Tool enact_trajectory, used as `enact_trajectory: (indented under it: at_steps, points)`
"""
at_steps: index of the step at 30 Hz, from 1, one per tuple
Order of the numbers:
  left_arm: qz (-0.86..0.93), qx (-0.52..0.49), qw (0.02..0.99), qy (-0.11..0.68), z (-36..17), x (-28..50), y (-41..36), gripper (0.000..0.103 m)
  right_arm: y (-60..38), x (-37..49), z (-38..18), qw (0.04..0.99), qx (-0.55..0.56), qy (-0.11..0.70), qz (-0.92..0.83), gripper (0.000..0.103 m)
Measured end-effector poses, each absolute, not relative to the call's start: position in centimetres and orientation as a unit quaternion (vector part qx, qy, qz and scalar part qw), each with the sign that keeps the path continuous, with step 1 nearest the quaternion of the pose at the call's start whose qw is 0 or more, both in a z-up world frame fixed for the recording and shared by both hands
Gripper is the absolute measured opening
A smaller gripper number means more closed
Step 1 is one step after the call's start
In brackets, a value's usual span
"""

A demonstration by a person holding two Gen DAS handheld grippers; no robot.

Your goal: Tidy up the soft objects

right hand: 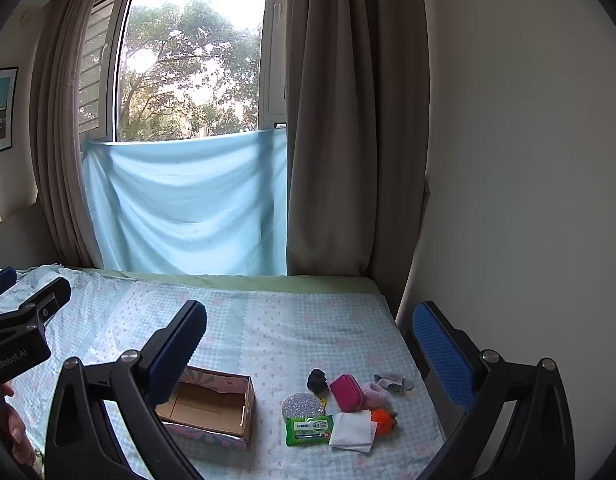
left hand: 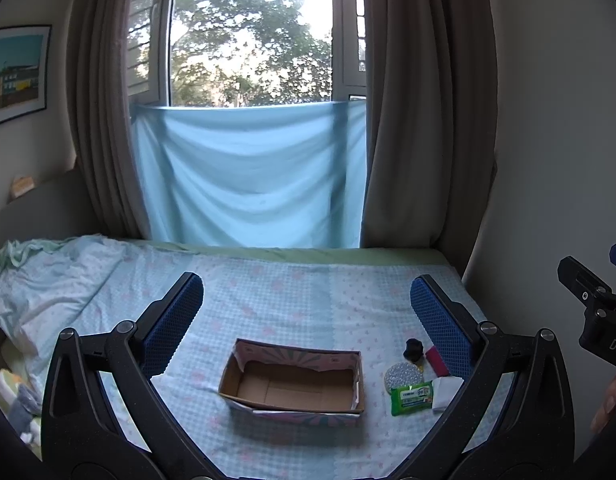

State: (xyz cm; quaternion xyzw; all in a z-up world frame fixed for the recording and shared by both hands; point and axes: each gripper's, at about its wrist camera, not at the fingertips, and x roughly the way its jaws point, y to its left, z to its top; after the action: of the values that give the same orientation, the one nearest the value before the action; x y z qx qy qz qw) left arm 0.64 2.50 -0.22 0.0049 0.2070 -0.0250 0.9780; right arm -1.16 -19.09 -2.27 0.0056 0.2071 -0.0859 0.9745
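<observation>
An empty cardboard box (left hand: 294, 384) (right hand: 212, 406) with a patterned outside sits on the bed. To its right lies a cluster of small soft items: a green wipes pack (left hand: 411, 397) (right hand: 309, 430), a white folded cloth (right hand: 353, 430), a glittery round pad (left hand: 403, 376) (right hand: 302, 405), a black scrunchie (left hand: 413, 350) (right hand: 317, 380), a magenta pouch (right hand: 346, 392), an orange toy (right hand: 383, 420), pale socks (right hand: 391, 382). My left gripper (left hand: 308, 304) hangs open above the box. My right gripper (right hand: 308, 332) stands open above the cluster. Neither holds anything.
The bed (left hand: 292, 296) has a pale blue flowered sheet and a rumpled quilt (left hand: 40, 280) at left. A wall (right hand: 527, 160) borders the bed on the right. Brown curtains and a blue cloth (left hand: 248, 176) hang at the window behind. A hand (right hand: 16, 432) shows at lower left.
</observation>
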Motion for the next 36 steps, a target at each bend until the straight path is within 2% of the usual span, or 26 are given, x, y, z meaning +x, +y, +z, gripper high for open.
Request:
enact_trajectory:
  at_steps: [36]
  points:
    - [-0.041, 0.009, 0.975, 0.219, -0.6, 2.1, 2.5, 0.103, -18.9, -0.7, -1.4, 0.973, 0.010, 0.214, -0.085, 0.103]
